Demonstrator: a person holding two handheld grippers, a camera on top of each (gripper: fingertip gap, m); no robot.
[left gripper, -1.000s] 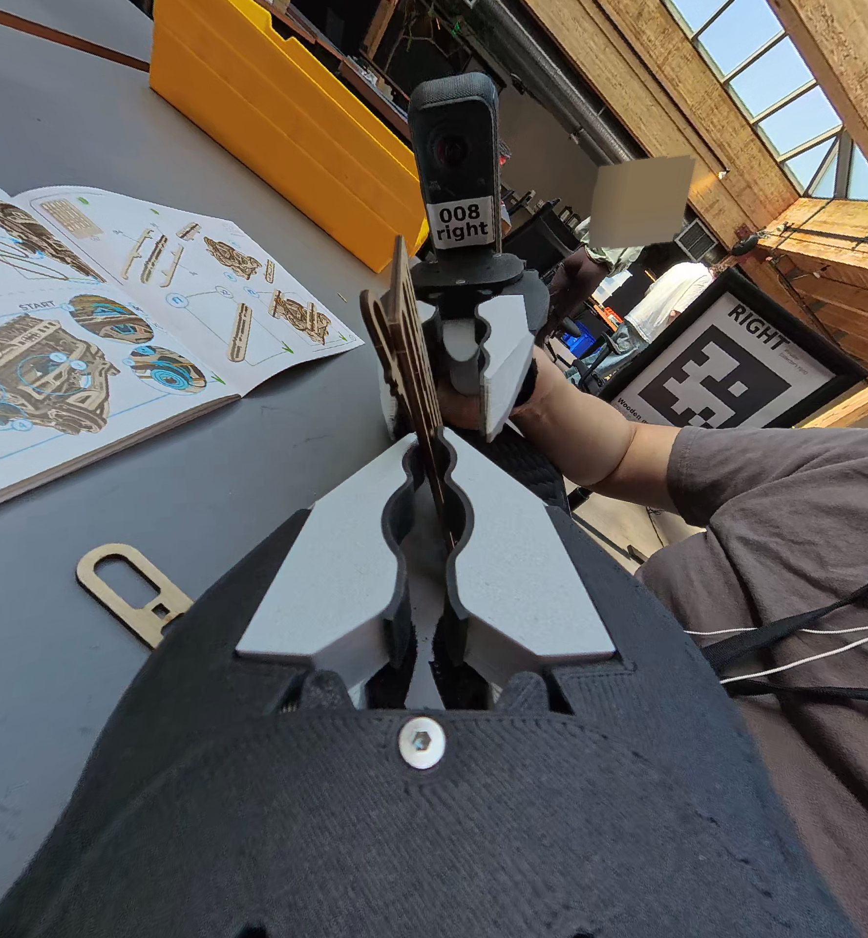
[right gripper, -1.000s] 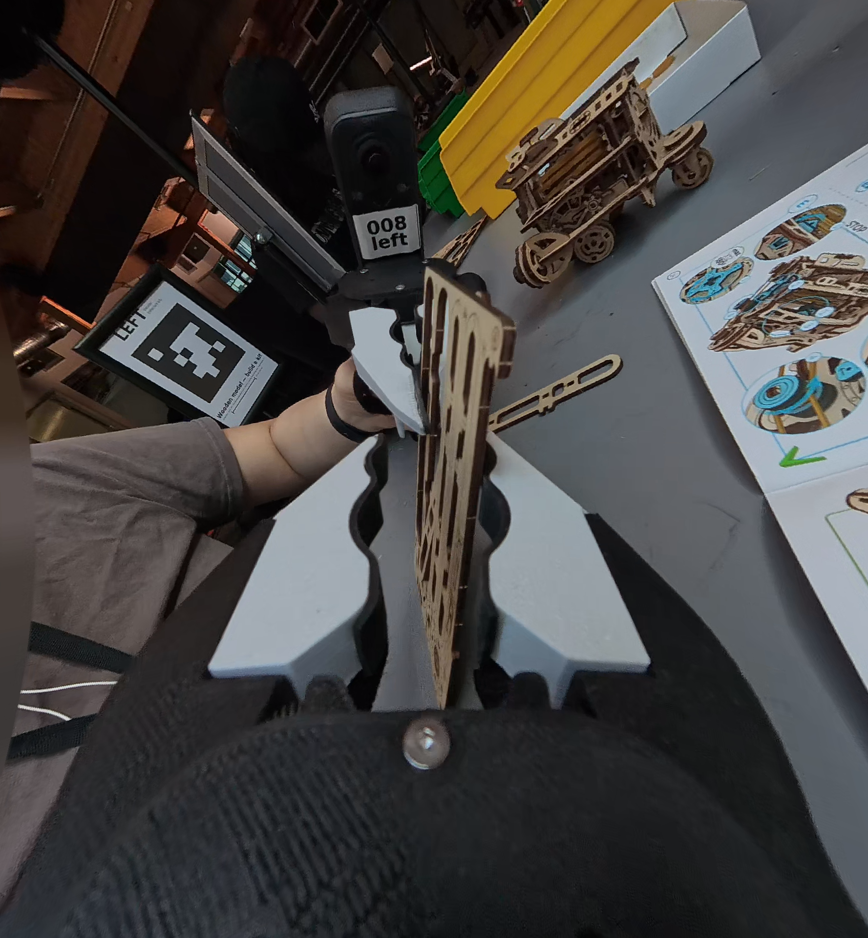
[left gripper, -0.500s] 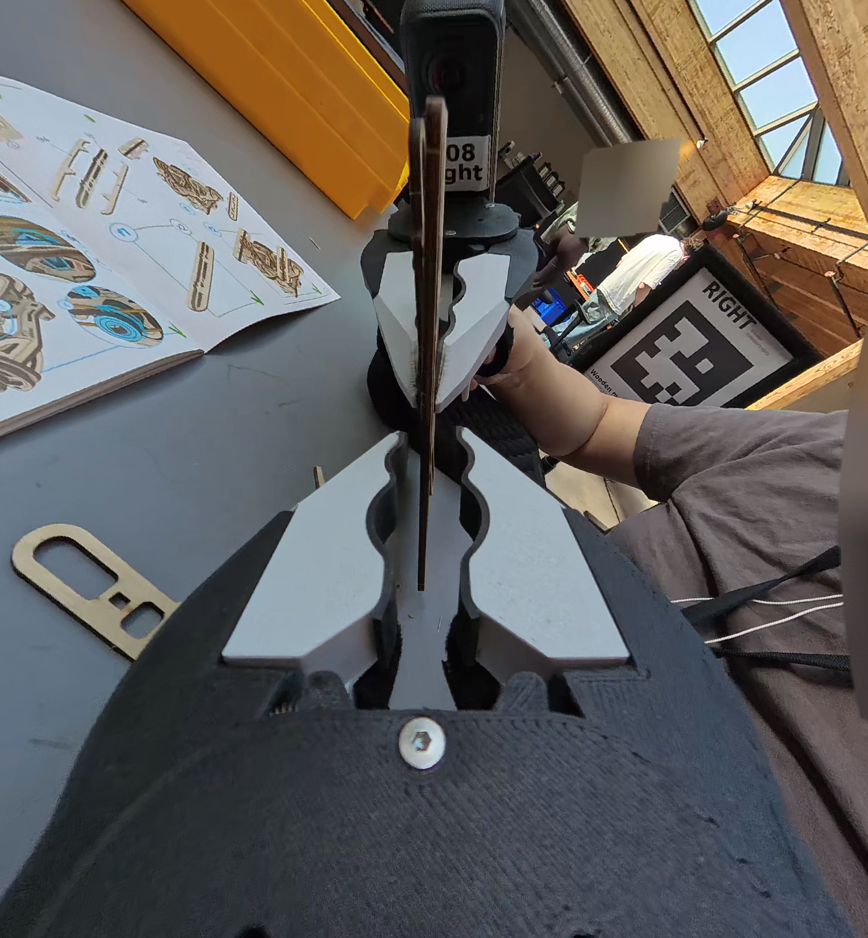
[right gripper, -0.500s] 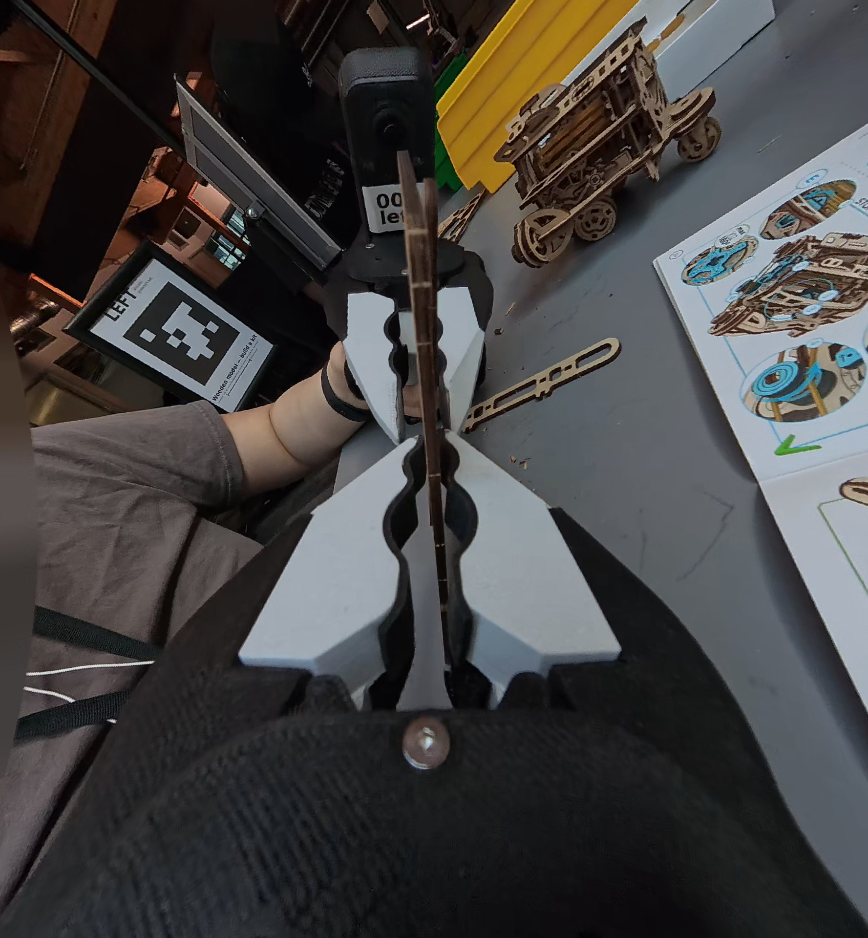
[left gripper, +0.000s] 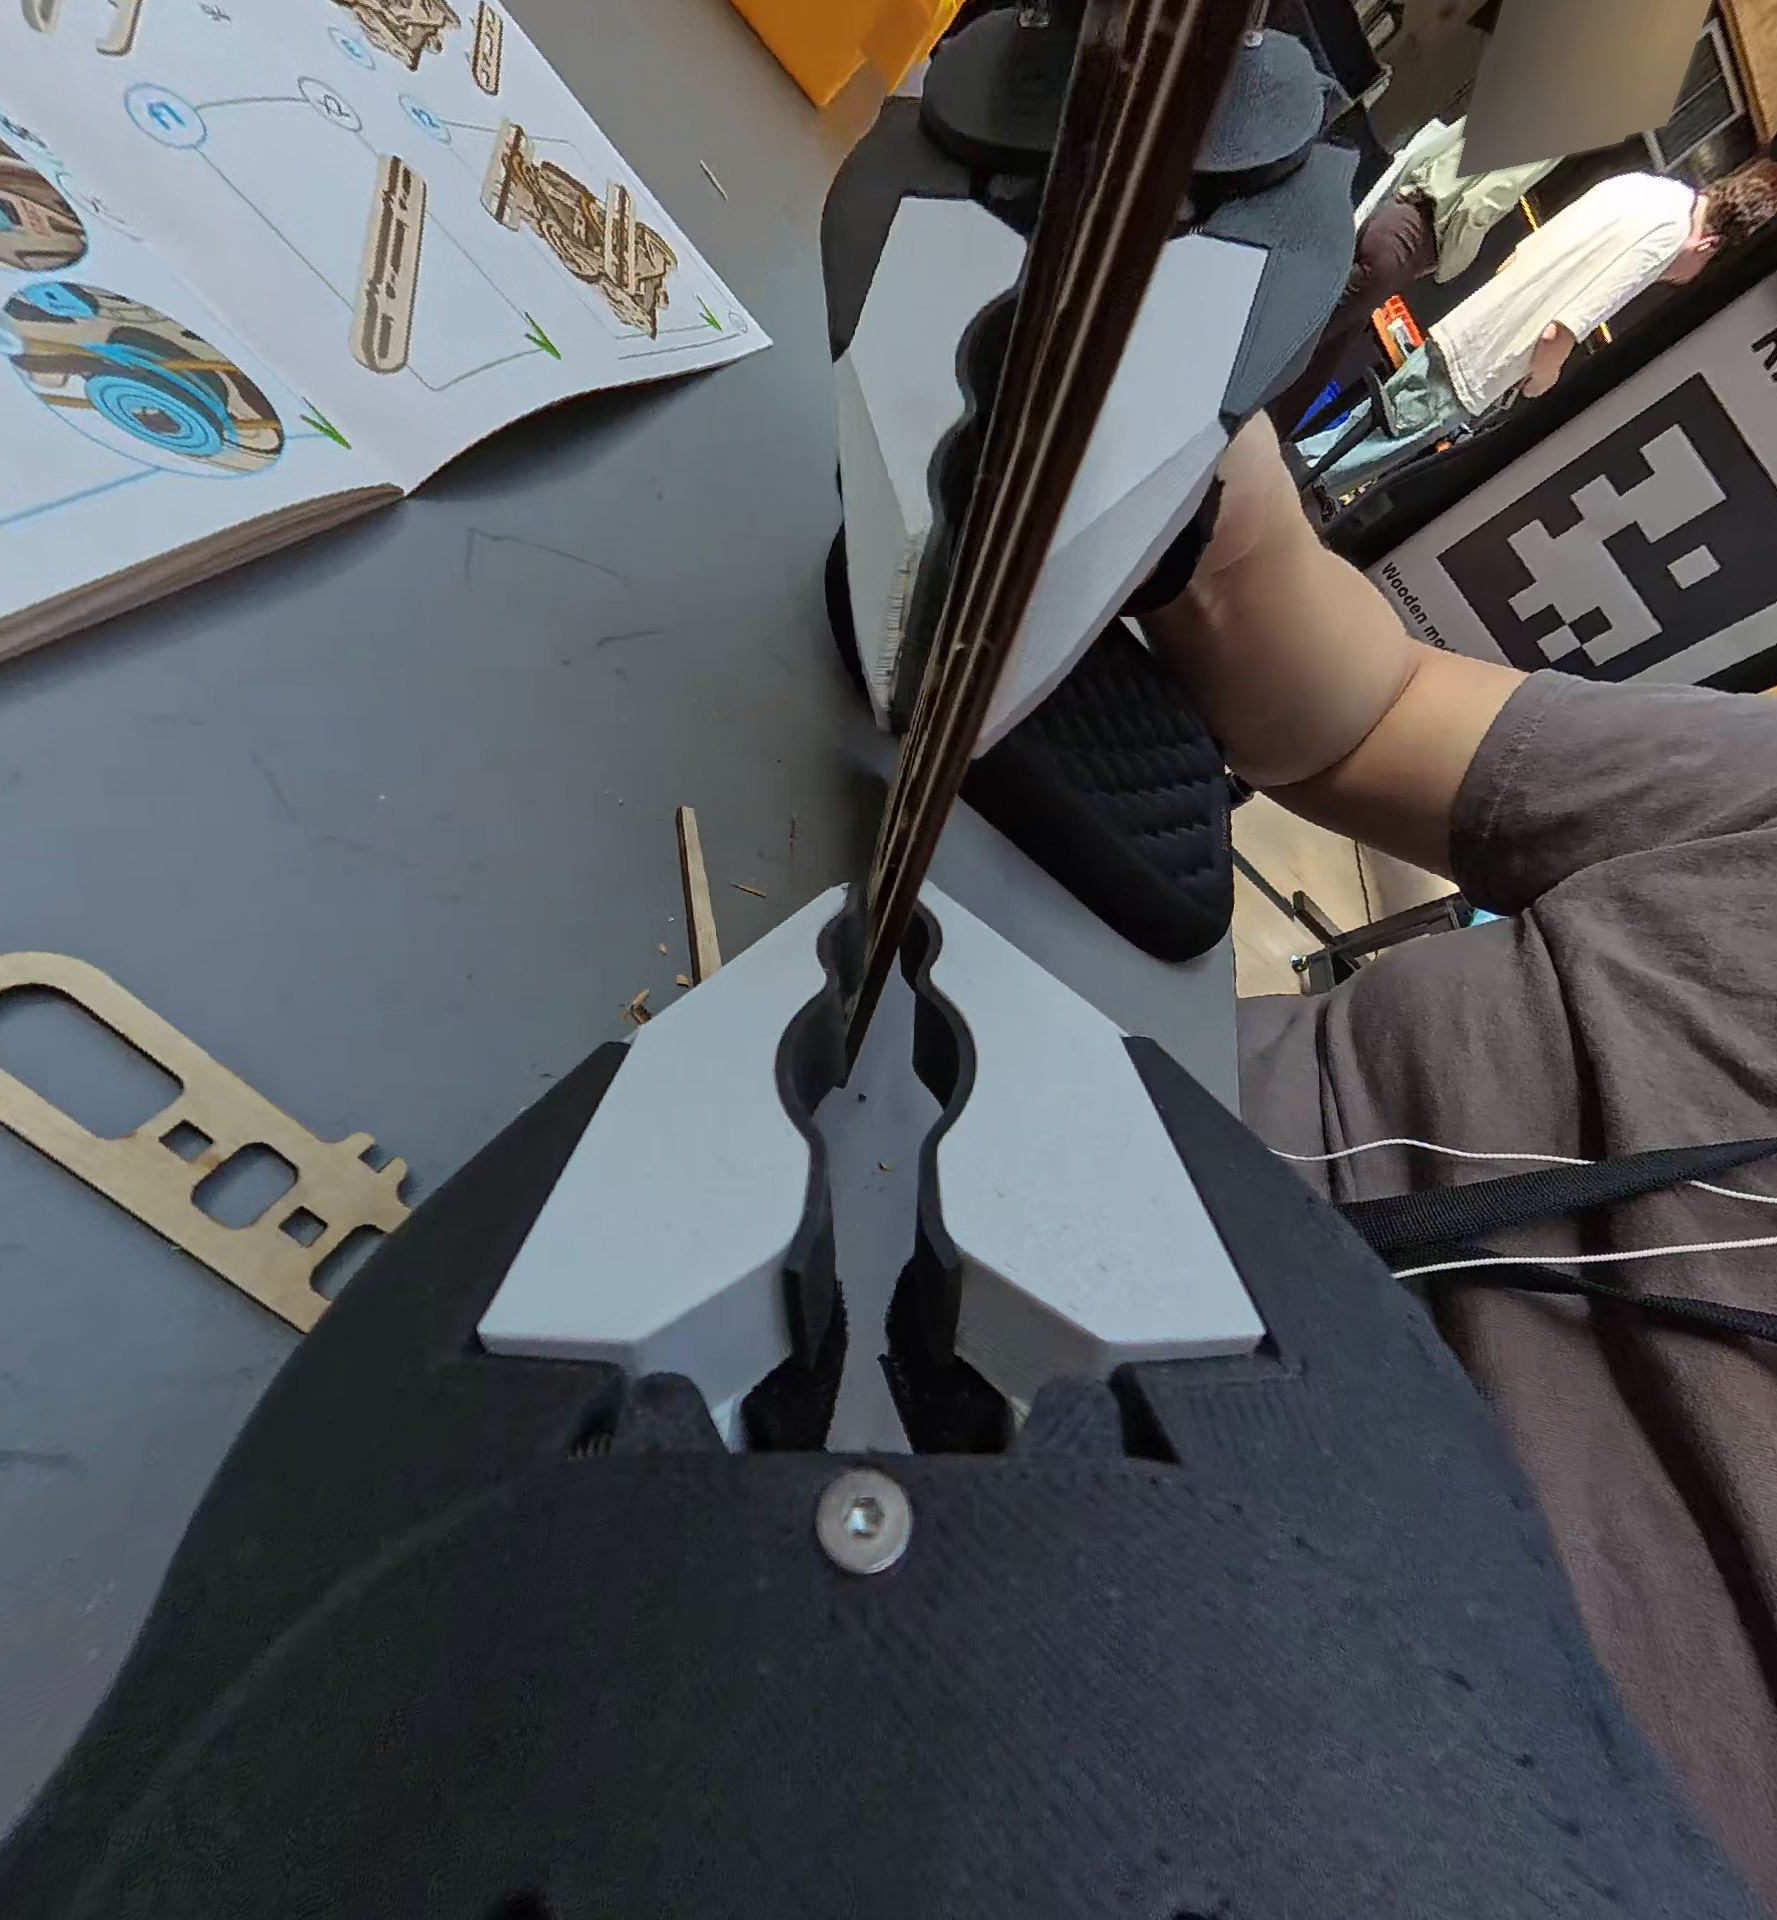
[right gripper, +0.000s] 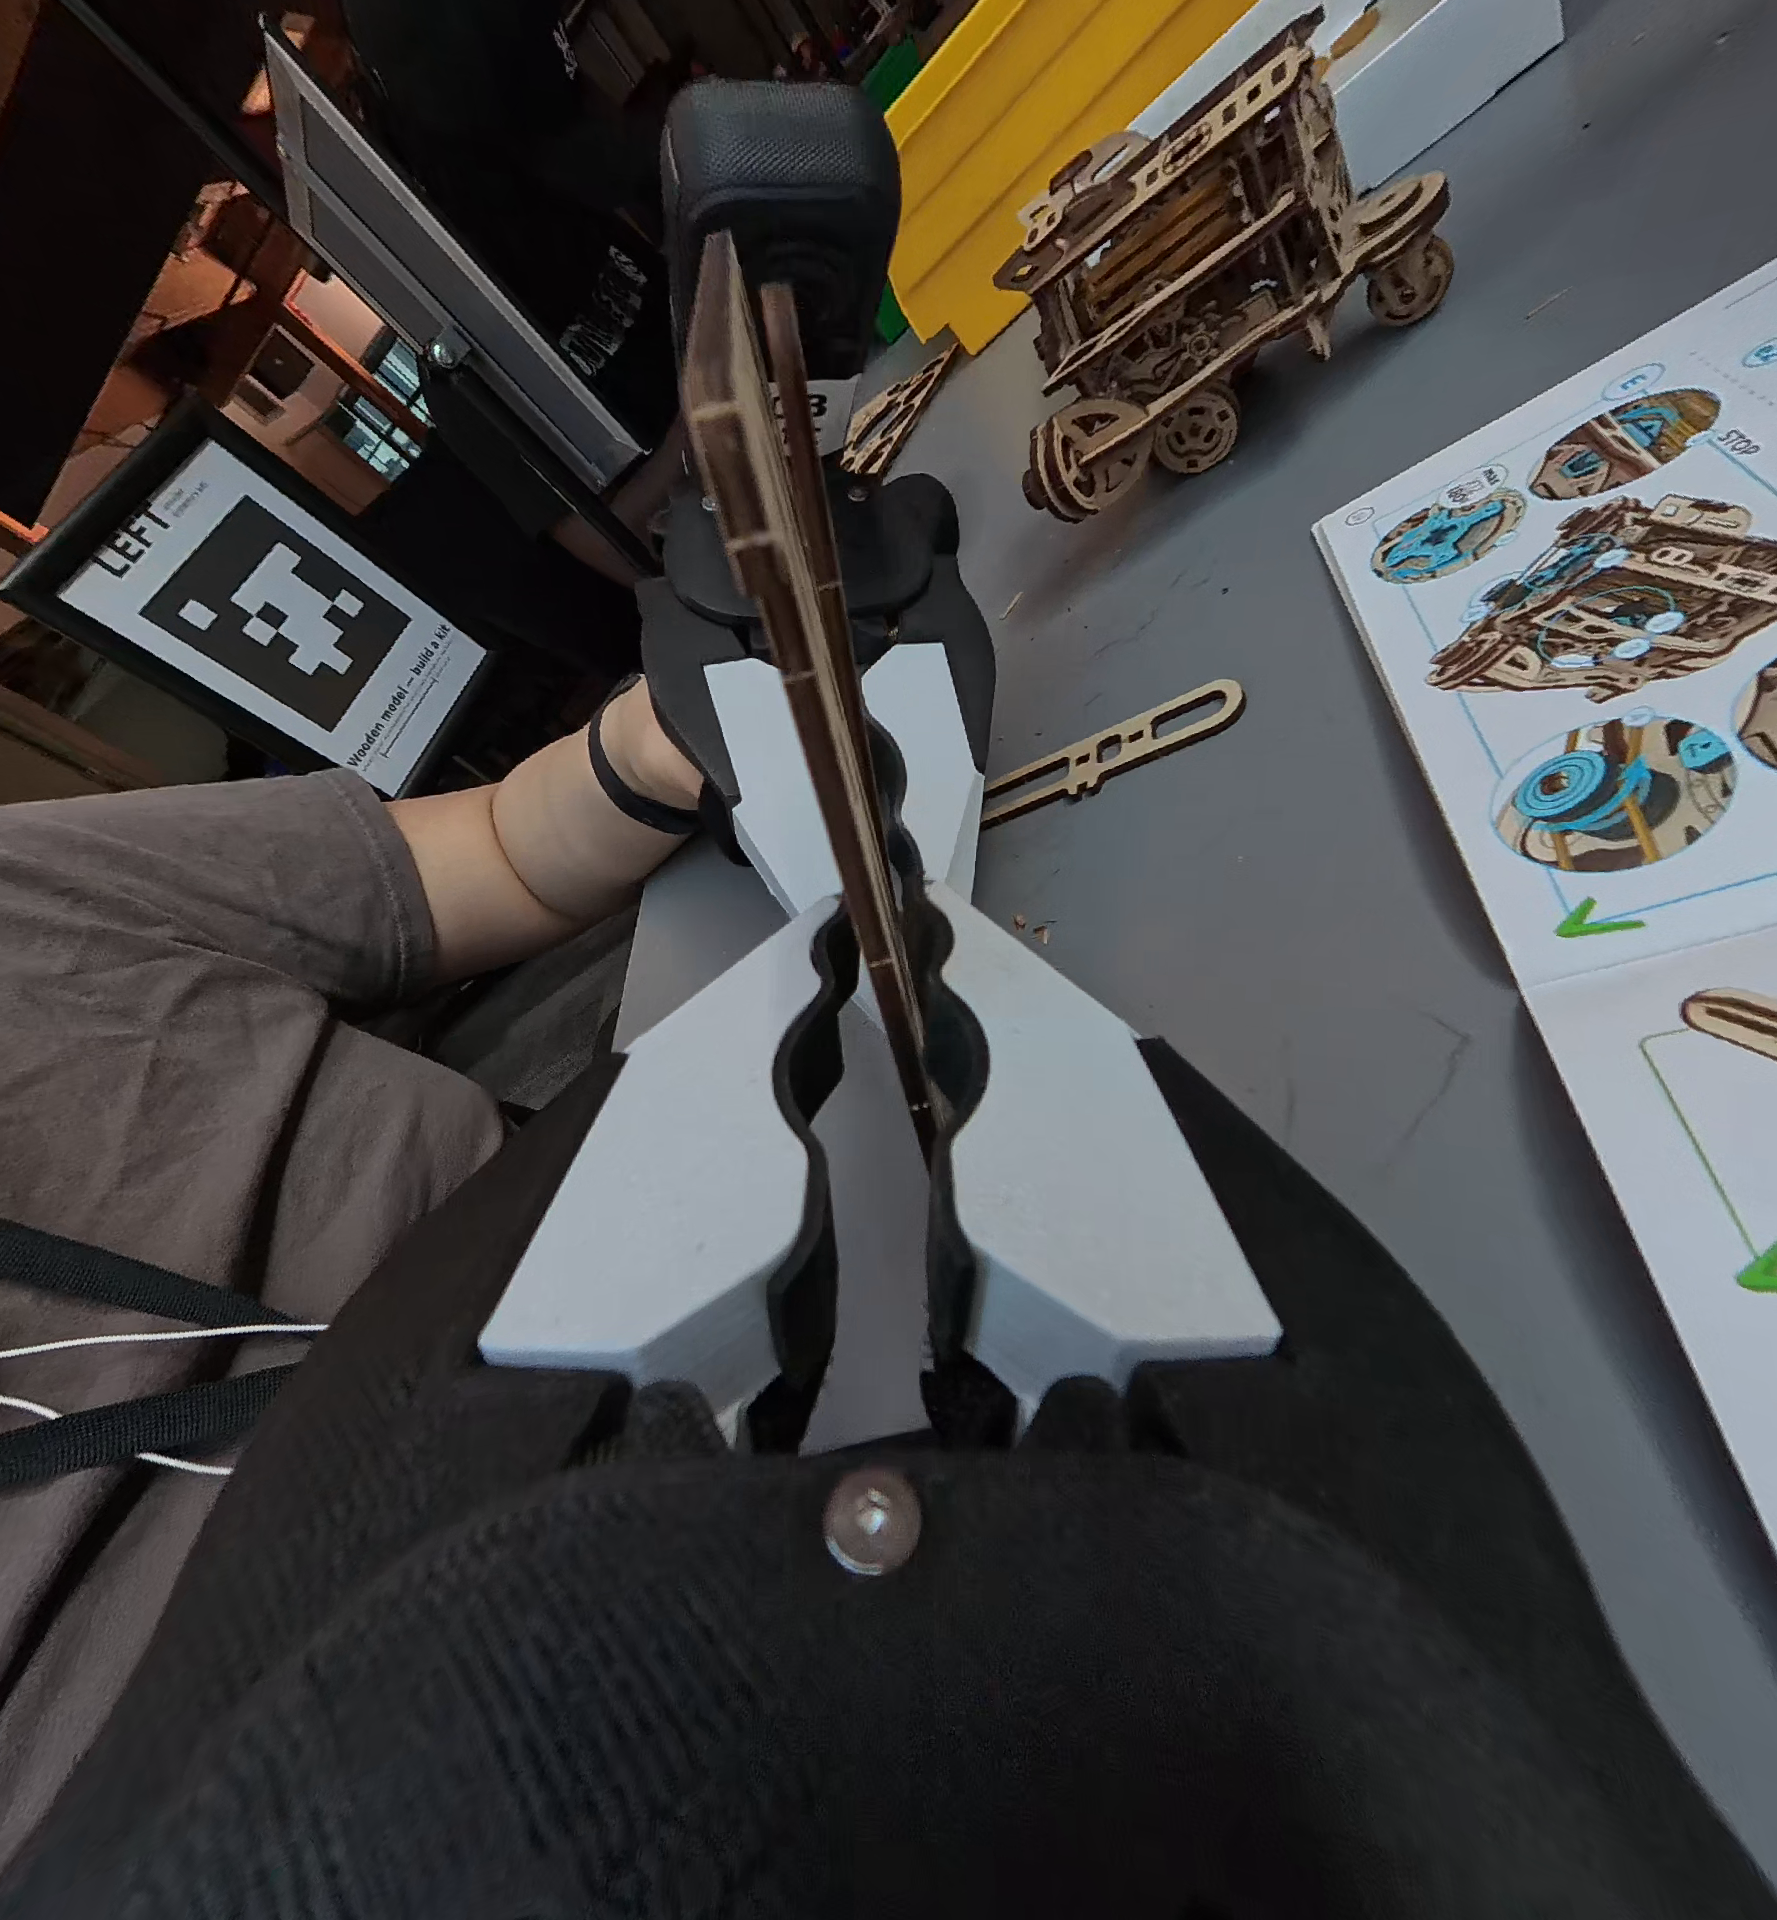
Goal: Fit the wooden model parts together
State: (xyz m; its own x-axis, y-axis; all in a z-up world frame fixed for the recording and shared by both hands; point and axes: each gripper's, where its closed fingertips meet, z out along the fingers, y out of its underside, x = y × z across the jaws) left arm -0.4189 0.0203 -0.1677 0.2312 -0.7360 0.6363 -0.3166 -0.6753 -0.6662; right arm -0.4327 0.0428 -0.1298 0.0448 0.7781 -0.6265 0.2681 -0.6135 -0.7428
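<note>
- Pinching the near end of the wooden panels (left gripper: 977, 582) in the tips of the left claw (left gripper: 876, 920), pads apparently clenched on the wood. Likely done to steady that end while the two sheets get pressed flush.
- Gripping the opposite end with the right claw (right gripper: 879, 914), also seemingly clenched. In the right wrist view, lying along one pad and pinched only near the tips.
- Held in the air between the two facing claws, above the near edge of the counter (left gripper: 396, 779), touching nothing else. Probably kept edge-on to both cameras so each claw squeezes across the thickness and seats the joint.
- Looks like two thin, dark-edged plywood sheets laid face to face, pale core lines visible along the burnt edges, one sheet reaching slightly farther than the other at the far end. Cannot tell whether tabs are fully seated.
- Lying flat on the counter beside the left claw: a pale slotted strip (left gripper: 136, 1132), untouched, with a wood sliver (left gripper: 697, 883) and crumbs near it.
- Farther out, spread open for reference: an instruction booklet (left gripper: 240, 260).
- Farthest, standing well apart on its wheels: a wooden wagon model (right gripper: 1206, 343), just before a yellow bin (right gripper: 1019, 135).
</note>
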